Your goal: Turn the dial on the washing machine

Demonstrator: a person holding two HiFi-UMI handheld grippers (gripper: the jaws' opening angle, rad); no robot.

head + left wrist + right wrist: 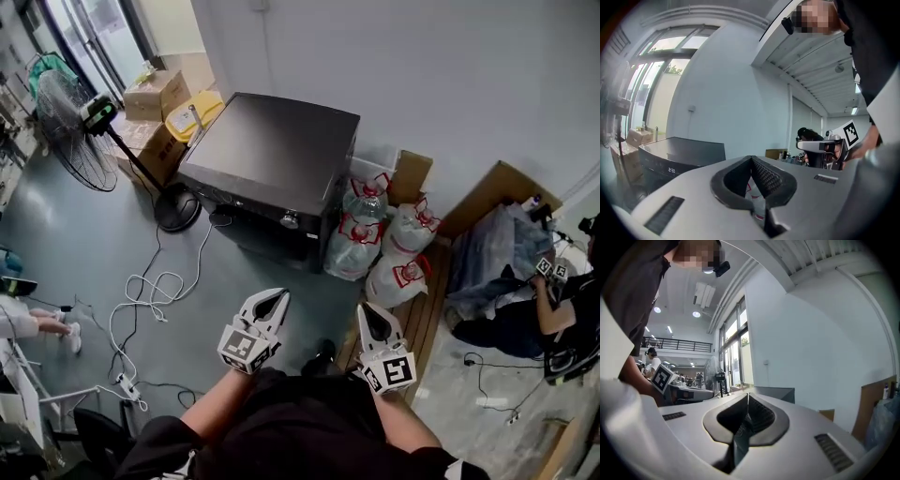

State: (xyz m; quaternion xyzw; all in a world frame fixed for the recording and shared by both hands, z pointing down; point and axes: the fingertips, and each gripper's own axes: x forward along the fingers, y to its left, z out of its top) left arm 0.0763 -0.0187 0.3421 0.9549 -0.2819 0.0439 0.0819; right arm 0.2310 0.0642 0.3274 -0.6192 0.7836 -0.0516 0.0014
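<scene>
- On the floor round the washing machine [272, 141]: fan [75, 127] & boxes [155, 94] to its left, bags [389, 244] to its right, cables [155, 286] in front.
- Dial [289, 219] sits on the front panel, facing the person.
- Left gripper [279, 294] & right gripper [365, 308]: jaws together, empty, tips aimed twd the machine, well short of the dial; only floor [75, 244] between.

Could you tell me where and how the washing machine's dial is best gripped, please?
Probably by its round rim: the dial sits on the washing machine's front panel, facing the person, so come straight at that face with jaws opened either side of it.
</scene>
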